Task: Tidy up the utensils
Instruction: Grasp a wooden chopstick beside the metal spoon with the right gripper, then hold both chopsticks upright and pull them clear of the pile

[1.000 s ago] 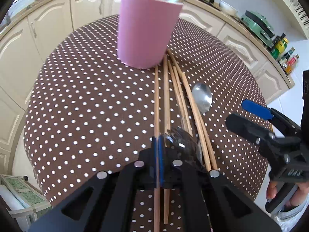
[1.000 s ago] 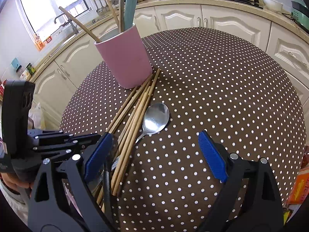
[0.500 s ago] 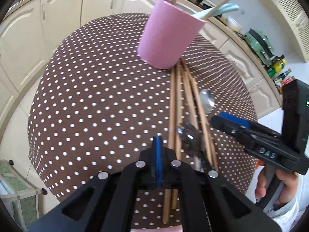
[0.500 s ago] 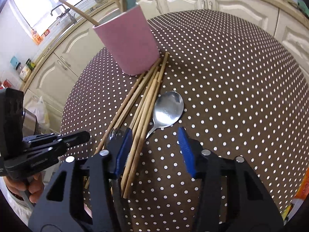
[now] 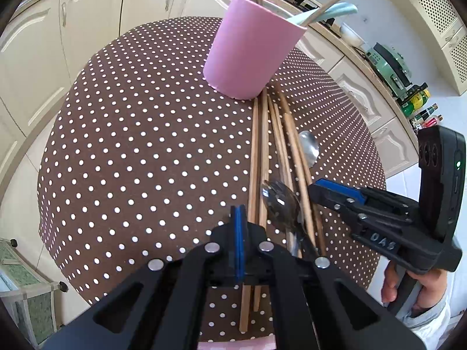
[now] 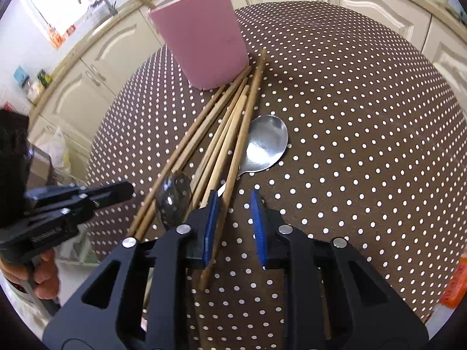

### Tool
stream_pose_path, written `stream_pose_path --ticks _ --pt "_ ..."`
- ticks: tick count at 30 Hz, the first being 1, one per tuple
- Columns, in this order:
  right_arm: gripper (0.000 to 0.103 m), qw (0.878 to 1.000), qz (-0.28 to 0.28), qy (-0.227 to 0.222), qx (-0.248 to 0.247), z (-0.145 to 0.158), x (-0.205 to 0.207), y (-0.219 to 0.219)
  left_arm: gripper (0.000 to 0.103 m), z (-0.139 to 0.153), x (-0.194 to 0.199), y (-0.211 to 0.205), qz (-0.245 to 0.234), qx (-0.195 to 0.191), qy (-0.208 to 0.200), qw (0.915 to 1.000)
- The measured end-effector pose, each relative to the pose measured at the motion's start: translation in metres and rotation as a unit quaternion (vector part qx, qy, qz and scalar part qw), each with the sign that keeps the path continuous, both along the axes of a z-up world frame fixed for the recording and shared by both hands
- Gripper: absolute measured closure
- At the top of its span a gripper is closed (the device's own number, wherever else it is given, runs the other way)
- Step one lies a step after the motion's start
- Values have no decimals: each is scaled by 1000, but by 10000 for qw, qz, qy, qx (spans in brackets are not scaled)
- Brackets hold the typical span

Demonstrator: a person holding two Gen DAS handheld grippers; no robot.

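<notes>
My left gripper (image 5: 238, 245) was pressed shut, pads together, gripping nothing. My right gripper (image 6: 233, 224) stood narrowly parted over the chopsticks (image 6: 221, 134) on the dotted table (image 6: 350, 116). One spoon (image 6: 265, 145) lay beside them, another (image 6: 173, 198) across them. The pink cup (image 6: 204, 43) stood touching their far ends.

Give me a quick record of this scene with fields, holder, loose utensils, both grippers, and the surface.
holder: pink cup, upright, chopsticks and a light blue handle standing in it
loose chopsticks: bundle of wooden chopsticks lying on the table, far ends by the cup's base
spoons: metal spoon beside the bundle; second spoon lying among the chopsticks
left gripper: shut, nothing between its pads
right gripper: open, low over the chopsticks' near ends
surface: brown polka-dot tablecloth
</notes>
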State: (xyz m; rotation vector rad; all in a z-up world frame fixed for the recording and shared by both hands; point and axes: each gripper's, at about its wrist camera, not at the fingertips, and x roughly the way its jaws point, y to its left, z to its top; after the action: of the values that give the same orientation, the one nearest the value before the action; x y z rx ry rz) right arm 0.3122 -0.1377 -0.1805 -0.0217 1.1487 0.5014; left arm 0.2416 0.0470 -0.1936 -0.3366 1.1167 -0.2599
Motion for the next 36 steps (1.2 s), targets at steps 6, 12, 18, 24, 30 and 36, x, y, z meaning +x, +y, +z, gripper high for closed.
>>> stream_pose_path --ticks 6,12,18,24,30,36 --pt "96 9999 83 -73 -110 -2 -7 3 102 3 1 -11 -209 122 1 9997" --pt "97 9999 46 -132 -97 1 -19 -21 102 -6 4 -19 -232 306 181 9991" --pt "97 9998 -15 -190 -24 6 -22 -47 100 -1 1 -18 -232 188 133 9995" --pt "97 9998 -60 -169 24 4 -33 -72 82 -2 0 -25 -290 530 95 9981" --pt "97 9998 -135 -136 -20 1 -42 -97 82 -2 4 -29 -234 634 96 9977" --pt "97 9997 -151 -147 122 5 -48 -116 83 -3 16 -39 -224 836 129 9962"
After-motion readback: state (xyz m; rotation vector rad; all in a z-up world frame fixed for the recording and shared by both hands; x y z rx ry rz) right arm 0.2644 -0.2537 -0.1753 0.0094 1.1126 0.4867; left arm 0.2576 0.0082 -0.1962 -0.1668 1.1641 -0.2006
